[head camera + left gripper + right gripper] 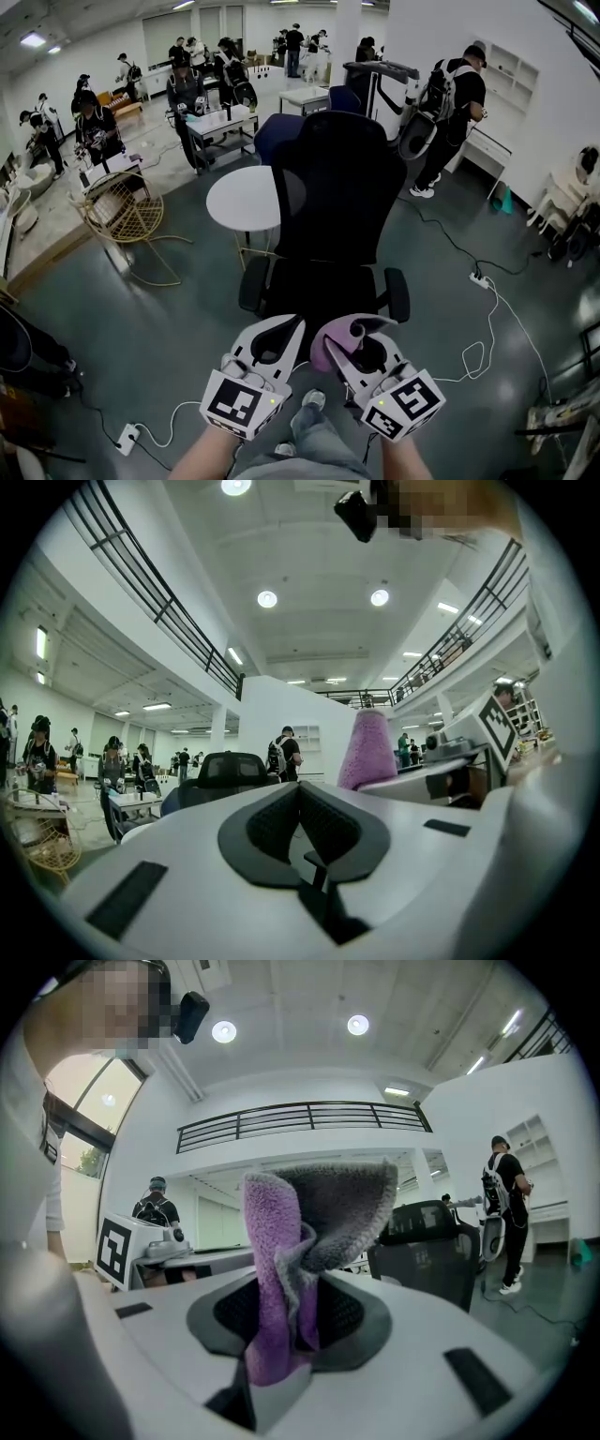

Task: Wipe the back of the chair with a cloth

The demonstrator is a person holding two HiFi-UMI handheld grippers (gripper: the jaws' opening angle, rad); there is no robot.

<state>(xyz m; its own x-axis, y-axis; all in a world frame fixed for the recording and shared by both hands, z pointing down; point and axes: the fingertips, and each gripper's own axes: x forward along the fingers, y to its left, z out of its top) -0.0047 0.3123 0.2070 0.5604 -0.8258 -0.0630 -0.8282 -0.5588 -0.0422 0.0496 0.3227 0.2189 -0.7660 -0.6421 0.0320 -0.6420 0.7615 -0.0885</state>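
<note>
**Purple cloth clamped in your right claw, chair dead ahead**

Your right claw [295, 1314] is closed on a fluffy purple cloth with a grey reverse side [281, 1260], which bunches and fans out above the pads. Your left claw [302, 806] is pressed together, holding nothing. The black mesh-backed office chair [333, 187] stands just ahead of both claws. A round white table [239, 199] sits close behind it, and a white power strip [480, 278] lies on the floor to its right.

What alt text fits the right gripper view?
The right gripper, seen along its own jaws, is shut on a folded purple-and-grey cloth that stands up between them. Beyond it to the right is a black office chair, in a large white hall.
</note>
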